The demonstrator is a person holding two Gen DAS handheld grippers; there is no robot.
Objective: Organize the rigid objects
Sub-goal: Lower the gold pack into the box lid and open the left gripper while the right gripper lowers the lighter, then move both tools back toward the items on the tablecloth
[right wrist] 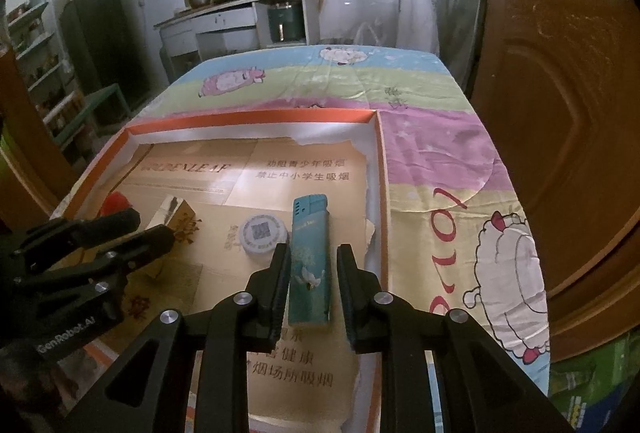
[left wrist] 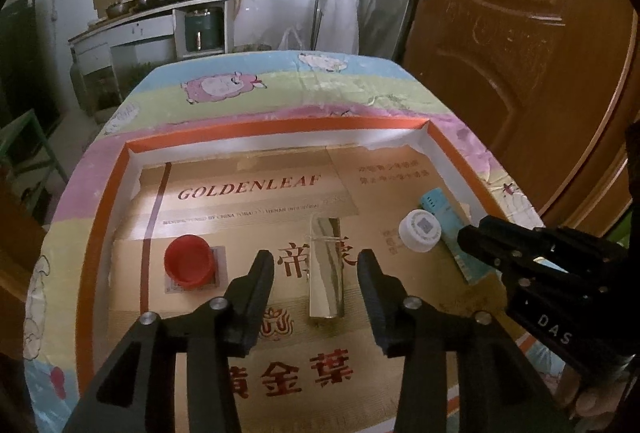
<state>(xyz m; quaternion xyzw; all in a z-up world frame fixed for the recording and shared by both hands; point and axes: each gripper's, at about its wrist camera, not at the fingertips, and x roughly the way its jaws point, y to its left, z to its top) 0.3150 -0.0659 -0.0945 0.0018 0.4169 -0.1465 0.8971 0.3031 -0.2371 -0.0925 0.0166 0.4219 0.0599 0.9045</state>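
A shallow orange-rimmed cardboard tray (left wrist: 280,124) lined with tan printed card lies on the table. In it lie a red cap (left wrist: 188,260), a clear glass-like bar (left wrist: 326,269), a white cap (left wrist: 420,231) and a teal lighter (right wrist: 310,261). My left gripper (left wrist: 316,265) is open, its fingers on either side of the clear bar. My right gripper (right wrist: 313,259) is open, its fingers on either side of the teal lighter; whether they touch it I cannot tell. The white cap (right wrist: 262,233) lies just left of the lighter.
The table wears a pastel sheep-print cloth (right wrist: 440,153). A brown wooden door (left wrist: 520,53) stands close on the right. A kitchen counter with pots (left wrist: 160,5) is at the back wall. A green stool (left wrist: 24,153) stands left of the table.
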